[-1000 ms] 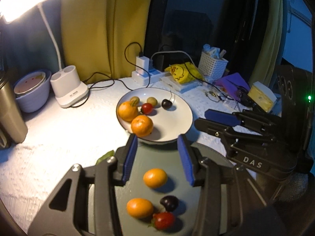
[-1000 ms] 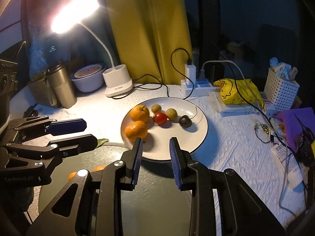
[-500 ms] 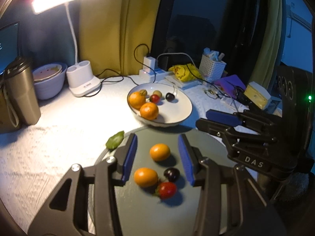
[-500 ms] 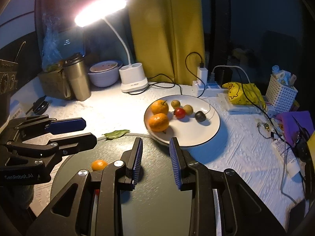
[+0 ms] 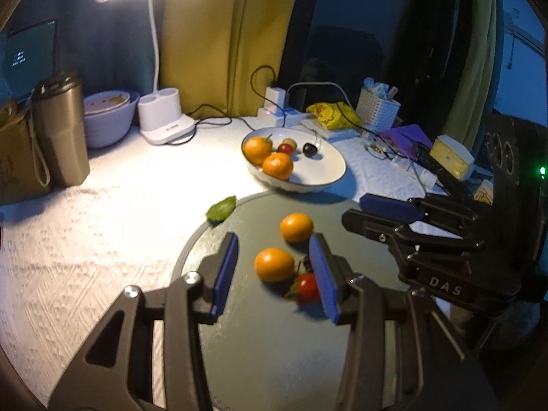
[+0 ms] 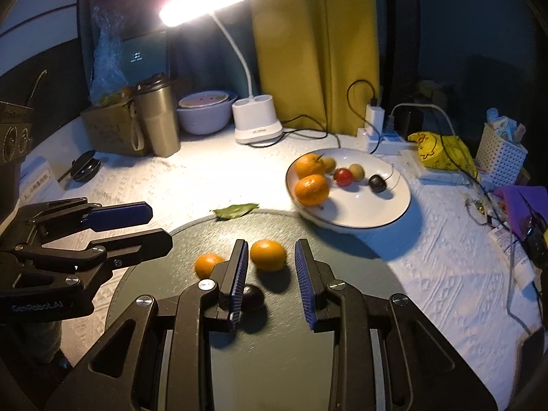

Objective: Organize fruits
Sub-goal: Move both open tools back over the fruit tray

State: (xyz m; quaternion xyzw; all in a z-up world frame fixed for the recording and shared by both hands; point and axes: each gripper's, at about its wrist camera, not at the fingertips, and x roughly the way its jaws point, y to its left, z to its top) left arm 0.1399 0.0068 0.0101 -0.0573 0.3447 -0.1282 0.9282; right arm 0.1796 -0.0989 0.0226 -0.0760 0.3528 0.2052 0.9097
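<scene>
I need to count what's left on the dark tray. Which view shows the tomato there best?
Left wrist: the tomato lies in plain sight beside the left gripper's right finger. In the right wrist view I cannot find it; that gripper's fingers probably hide it.

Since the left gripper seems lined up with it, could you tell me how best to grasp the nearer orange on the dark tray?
Grip the nearer orange across its round middle, from above; keep the right finger clear of the cherry tomato beside it.
</scene>
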